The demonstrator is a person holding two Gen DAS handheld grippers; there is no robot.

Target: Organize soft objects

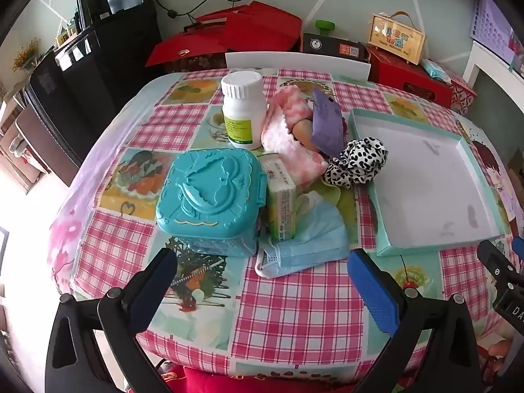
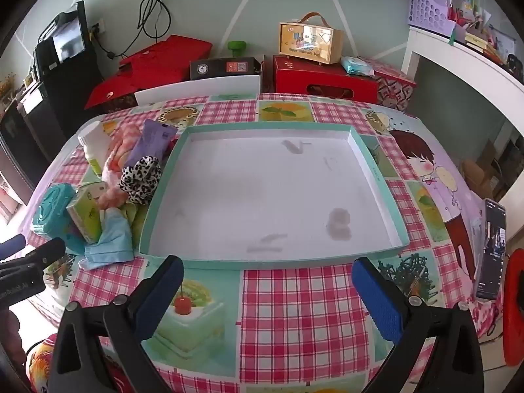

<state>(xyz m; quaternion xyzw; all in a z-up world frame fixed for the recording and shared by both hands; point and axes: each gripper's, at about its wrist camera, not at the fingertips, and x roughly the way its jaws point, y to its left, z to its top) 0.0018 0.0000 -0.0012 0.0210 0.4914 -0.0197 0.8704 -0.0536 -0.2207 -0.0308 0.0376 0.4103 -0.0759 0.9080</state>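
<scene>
A heap of items lies on the checked tablecloth: a blue face mask [image 1: 304, 245] [image 2: 109, 242], a pink-white knitted piece [image 1: 288, 131] [image 2: 118, 154], a black-and-white spotted scrunchie [image 1: 357, 160] [image 2: 140, 177], a purple packet [image 1: 326, 124] [image 2: 152, 140] and a green tissue pack [image 1: 281, 199] [image 2: 85, 216]. To their right stands a shallow teal-rimmed tray [image 1: 386, 249] [image 2: 271, 262] with nothing in it. My left gripper [image 1: 262, 281] hovers open just in front of the mask. My right gripper [image 2: 267, 285] hovers open at the tray's near rim.
A teal plastic lidded box [image 1: 206, 196] [image 2: 52, 209] and a white pill bottle [image 1: 244, 108] [image 2: 95, 150] stand beside the heap. A phone [image 2: 491, 249] lies at the table's right edge. Red boxes [image 2: 324, 78] and a white chair back [image 1: 296, 60] line the far side.
</scene>
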